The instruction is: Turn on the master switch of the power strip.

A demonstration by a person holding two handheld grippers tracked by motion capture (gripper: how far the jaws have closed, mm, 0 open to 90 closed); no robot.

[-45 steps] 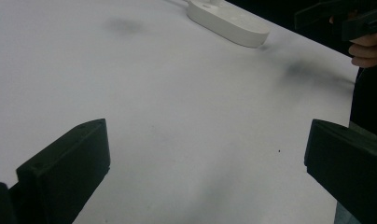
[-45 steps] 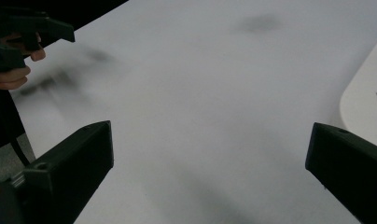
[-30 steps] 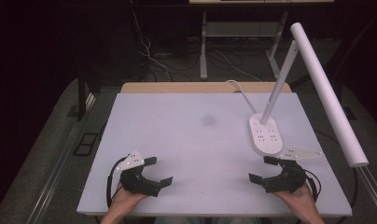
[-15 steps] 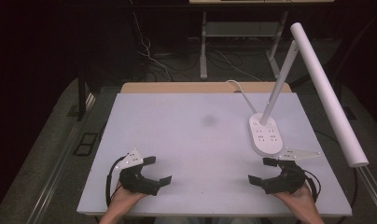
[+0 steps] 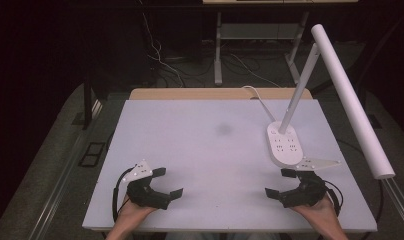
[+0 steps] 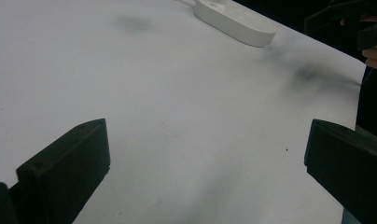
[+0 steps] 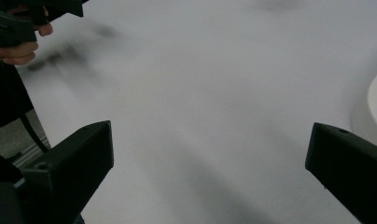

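My left gripper [image 5: 167,182] rests on the white table [image 5: 210,150] near its front left, jaws spread wide and empty. In the left gripper view its two black jaws stand far apart over bare table [image 6: 186,121], with the lamp base [image 6: 235,18] far ahead. My right gripper [image 5: 279,182] sits near the front right, also open with nothing between its jaws. It lies just in front of the white desk lamp base [image 5: 285,145]. The right gripper view looks across bare table [image 7: 214,102], with the lamp base edge [image 7: 375,107] at the right.
A white desk lamp rises from its base at the right, its long tube head [image 5: 350,95] slanting over the table's right edge. Its cord [image 5: 255,95] runs off the back edge. A faint dark smudge [image 5: 223,129] marks the table's middle. Dark floor and cables lie beyond.
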